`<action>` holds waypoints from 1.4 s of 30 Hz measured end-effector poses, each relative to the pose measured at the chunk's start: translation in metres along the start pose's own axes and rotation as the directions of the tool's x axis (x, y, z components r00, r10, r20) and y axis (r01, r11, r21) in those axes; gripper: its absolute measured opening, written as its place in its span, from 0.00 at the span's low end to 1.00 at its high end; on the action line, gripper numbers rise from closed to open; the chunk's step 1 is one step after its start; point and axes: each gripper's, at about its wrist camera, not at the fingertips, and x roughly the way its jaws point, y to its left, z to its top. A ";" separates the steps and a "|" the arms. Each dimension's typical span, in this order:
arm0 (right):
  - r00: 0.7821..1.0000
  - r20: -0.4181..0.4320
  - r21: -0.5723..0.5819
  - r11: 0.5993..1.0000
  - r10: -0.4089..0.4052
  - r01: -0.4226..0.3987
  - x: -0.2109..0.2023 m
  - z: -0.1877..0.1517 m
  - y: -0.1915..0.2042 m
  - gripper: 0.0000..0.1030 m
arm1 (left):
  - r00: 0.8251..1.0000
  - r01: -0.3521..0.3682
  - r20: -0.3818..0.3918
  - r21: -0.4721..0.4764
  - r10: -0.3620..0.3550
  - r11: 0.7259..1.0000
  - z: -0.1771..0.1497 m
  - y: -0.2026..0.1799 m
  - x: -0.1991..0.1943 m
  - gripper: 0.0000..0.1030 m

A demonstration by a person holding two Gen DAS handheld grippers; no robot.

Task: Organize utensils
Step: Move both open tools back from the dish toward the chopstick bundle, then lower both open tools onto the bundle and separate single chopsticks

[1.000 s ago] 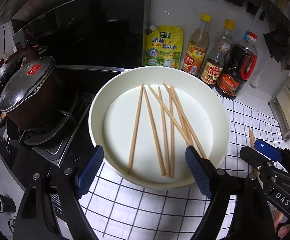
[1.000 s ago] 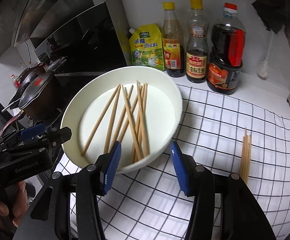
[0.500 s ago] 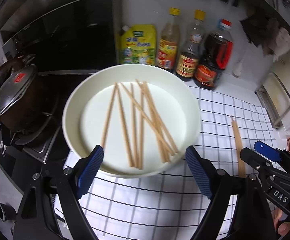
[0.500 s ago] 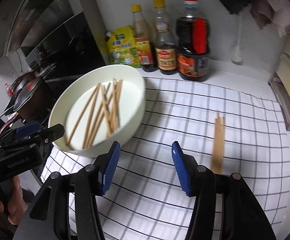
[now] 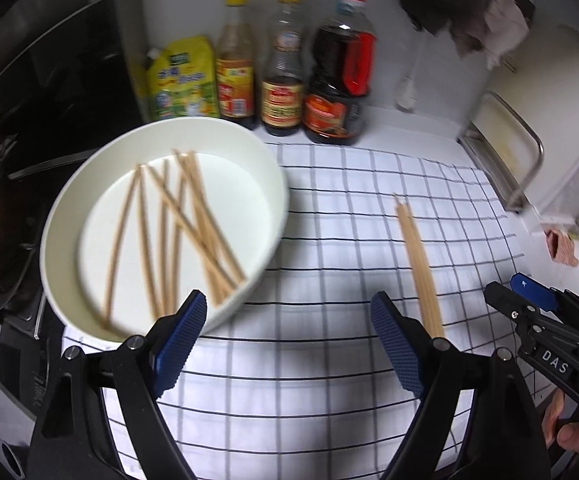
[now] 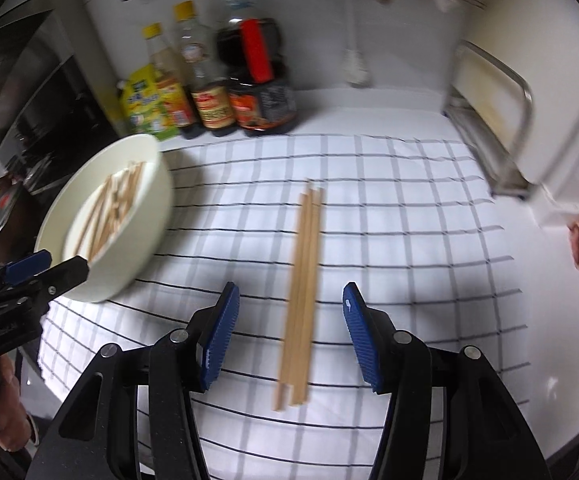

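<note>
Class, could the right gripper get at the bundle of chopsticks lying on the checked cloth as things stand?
Probably yes. The right gripper is open, and the bundle of chopsticks lies lengthwise between its fingers on the checked cloth with nothing on top. The white bowl sits off to the left, clear of the path.

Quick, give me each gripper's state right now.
Left gripper: open, holding nothing.
Right gripper: open, holding nothing, with the chopsticks on the cloth between its fingers.

Both fisheye views are dim, vignetting to black at the corners, with lines bowing toward the edges. Motion blur smears the white bowl [image 5: 69,216] and bottles [image 6: 209,92]. Soft shadows darken the checked cloth [image 6: 389,240] toward 6 o'clock.
</note>
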 end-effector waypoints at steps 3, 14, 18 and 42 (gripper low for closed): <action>1.000 -0.016 0.017 1.000 -0.021 0.021 0.005 -0.006 -0.014 0.50 | 1.000 0.021 -0.016 0.023 -0.020 1.000 -0.002 -0.015 0.009 0.80; 0.997 -0.072 0.012 1.000 -0.018 0.019 0.050 -0.018 -0.033 0.50 | 0.998 0.030 -0.057 0.060 -0.026 0.998 -0.009 -0.043 0.044 0.80; 0.996 -0.084 0.007 1.000 0.006 -0.005 0.067 -0.019 -0.033 0.50 | 0.997 0.013 -0.076 0.061 -0.009 0.998 -0.012 -0.046 0.056 0.80; 0.995 -0.095 -0.080 0.997 -0.020 0.013 0.093 -0.020 -0.022 0.52 | 0.995 0.015 -0.100 0.036 -0.011 0.999 -0.014 -0.053 0.074 0.80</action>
